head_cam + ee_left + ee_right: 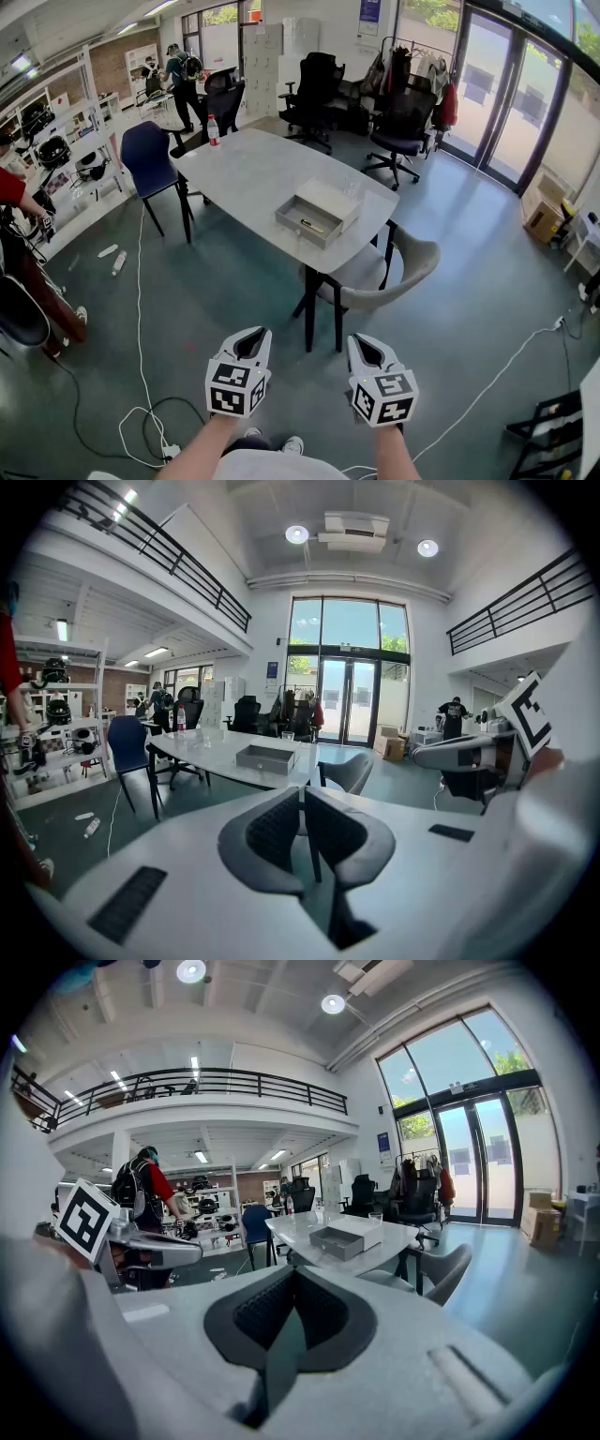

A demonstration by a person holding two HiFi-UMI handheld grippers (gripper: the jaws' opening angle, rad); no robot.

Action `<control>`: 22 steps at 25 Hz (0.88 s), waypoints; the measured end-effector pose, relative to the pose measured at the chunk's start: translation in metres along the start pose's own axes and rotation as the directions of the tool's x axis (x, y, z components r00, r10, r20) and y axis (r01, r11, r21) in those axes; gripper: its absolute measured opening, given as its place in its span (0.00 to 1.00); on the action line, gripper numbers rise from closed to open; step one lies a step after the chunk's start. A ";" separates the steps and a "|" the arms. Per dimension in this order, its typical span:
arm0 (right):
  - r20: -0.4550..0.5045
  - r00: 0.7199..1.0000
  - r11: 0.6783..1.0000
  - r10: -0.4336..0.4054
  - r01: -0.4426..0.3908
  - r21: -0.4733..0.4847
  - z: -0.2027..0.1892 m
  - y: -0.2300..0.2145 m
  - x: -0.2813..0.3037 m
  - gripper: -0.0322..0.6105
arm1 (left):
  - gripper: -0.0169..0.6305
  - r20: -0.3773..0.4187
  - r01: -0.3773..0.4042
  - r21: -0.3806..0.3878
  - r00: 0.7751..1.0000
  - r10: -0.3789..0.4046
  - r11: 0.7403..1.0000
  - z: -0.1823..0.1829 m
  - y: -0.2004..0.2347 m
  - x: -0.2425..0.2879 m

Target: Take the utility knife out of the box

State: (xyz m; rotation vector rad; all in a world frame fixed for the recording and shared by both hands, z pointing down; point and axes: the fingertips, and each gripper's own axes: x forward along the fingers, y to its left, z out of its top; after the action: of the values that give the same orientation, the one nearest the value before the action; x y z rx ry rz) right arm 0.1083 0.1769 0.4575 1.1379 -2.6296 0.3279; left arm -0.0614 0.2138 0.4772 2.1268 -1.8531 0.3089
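A grey open box (316,213) lies near the close end of the pale table (253,169). Inside it lies the utility knife (311,226), small, yellow and dark. The box also shows far off in the left gripper view (266,757) and the right gripper view (344,1239). Both grippers hang well short of the table, over the floor. The left gripper (251,342) (302,808) has its jaws shut with nothing between them. The right gripper (366,350) (292,1293) is likewise shut and empty.
A grey chair (398,267) is tucked at the table's near end and a blue chair (150,157) stands at its left. A bottle (213,129) stands at the far end. White cables (141,412) trail over the floor. People stand at the back left.
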 end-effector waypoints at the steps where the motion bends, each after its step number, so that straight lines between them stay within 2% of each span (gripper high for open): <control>1: 0.002 1.000 1.000 -0.001 0.001 -0.001 0.000 0.001 -0.001 0.06 | 0.06 -0.001 0.000 0.001 1.000 0.000 1.000 -0.001 -0.001 -0.001; 9: -0.005 1.000 1.000 0.012 -0.012 0.004 -0.003 0.008 -0.004 0.06 | 0.06 0.041 0.020 -0.029 0.999 -0.019 0.999 0.003 -0.005 -0.010; 22: -0.025 0.999 0.999 0.032 -0.032 0.004 -0.005 0.007 0.019 0.06 | 0.07 0.049 0.021 -0.036 0.999 -0.019 0.999 0.008 0.007 0.006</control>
State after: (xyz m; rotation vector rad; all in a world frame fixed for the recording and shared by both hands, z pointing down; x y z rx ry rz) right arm 0.0914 0.1702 0.4673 1.0870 -2.6294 0.3513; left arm -0.0677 0.2044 0.4728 2.1454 -1.8485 0.2194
